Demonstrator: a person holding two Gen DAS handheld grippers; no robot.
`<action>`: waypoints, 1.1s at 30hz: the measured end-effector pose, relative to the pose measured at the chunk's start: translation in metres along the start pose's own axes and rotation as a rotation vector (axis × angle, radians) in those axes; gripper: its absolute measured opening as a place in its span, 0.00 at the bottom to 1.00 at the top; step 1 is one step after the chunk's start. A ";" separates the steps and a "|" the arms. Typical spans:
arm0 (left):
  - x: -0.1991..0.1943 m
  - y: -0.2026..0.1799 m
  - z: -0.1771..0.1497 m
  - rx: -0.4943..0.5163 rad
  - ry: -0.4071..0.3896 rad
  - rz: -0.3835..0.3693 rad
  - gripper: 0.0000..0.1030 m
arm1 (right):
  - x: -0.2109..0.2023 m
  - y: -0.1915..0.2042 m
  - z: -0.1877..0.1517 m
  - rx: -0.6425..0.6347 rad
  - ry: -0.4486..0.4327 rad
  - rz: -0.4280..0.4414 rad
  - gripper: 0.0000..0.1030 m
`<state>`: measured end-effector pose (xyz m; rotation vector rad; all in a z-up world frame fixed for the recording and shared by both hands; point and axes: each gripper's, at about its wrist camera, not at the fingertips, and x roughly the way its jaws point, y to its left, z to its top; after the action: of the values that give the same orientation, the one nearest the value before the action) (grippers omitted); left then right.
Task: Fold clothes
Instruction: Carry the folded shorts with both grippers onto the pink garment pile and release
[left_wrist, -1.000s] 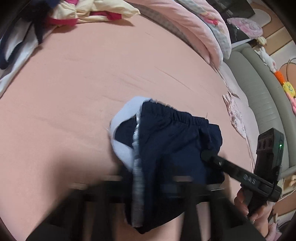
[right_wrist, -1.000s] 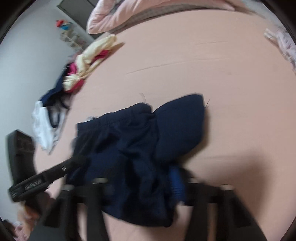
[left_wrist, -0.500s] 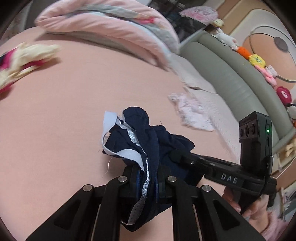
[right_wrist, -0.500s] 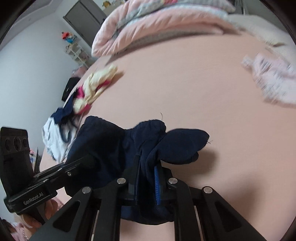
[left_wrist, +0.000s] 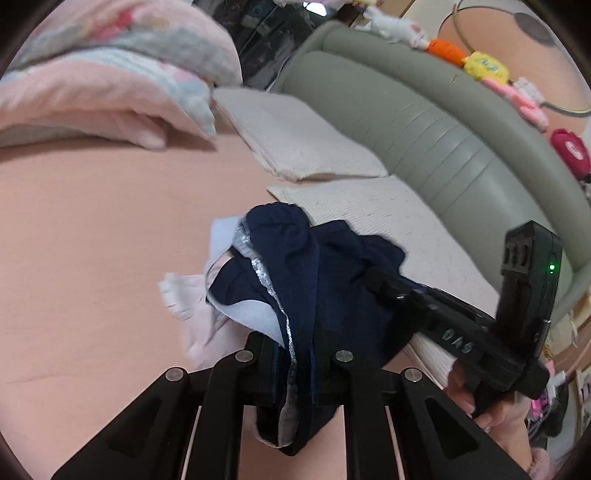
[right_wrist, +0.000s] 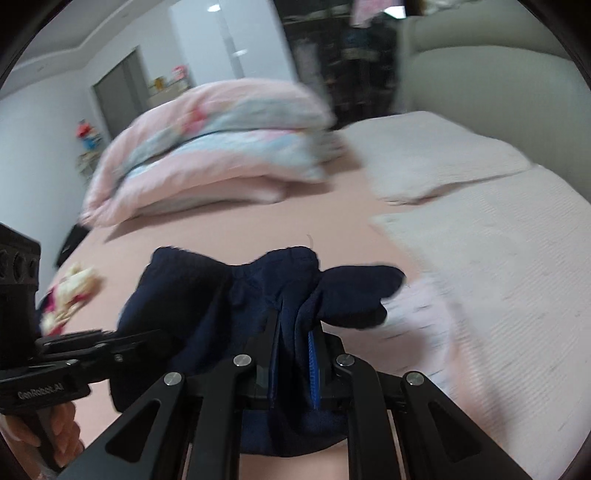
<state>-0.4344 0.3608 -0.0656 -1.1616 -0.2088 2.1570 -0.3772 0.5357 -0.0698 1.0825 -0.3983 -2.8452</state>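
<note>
Now I have both grippers, left gripper (left_wrist: 295, 354) and right gripper (right_wrist: 291, 350), clamping the bunched navy fabric shorts (left_wrist: 314, 277) above the pink bedsheet (left_wrist: 92, 240); folding not finished.

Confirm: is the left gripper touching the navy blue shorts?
Touching. The left wrist view shows the left gripper with jaws clamped on the bunched navy blue shorts.

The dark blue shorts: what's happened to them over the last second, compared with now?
A second ago the navy shorts lay spread flat on the pink bed sheet. Since then the left gripper and right gripper closed on them and lifted them, bunched, swinging toward the white pillows and a pale pink garment. Both grips have stayed shut for the last half second.
</note>
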 end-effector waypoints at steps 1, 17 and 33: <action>0.020 0.005 -0.004 -0.003 0.041 0.036 0.12 | 0.011 -0.017 -0.004 0.037 0.013 -0.001 0.11; 0.049 -0.037 0.004 0.253 0.019 0.177 0.43 | 0.042 -0.035 -0.019 0.095 0.150 -0.094 0.31; 0.068 -0.029 -0.010 0.255 0.033 0.304 0.43 | 0.059 -0.062 -0.034 0.107 0.203 -0.241 0.40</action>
<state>-0.4383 0.4237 -0.1053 -1.1355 0.2675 2.3385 -0.3973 0.5791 -0.1484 1.5211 -0.4350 -2.9020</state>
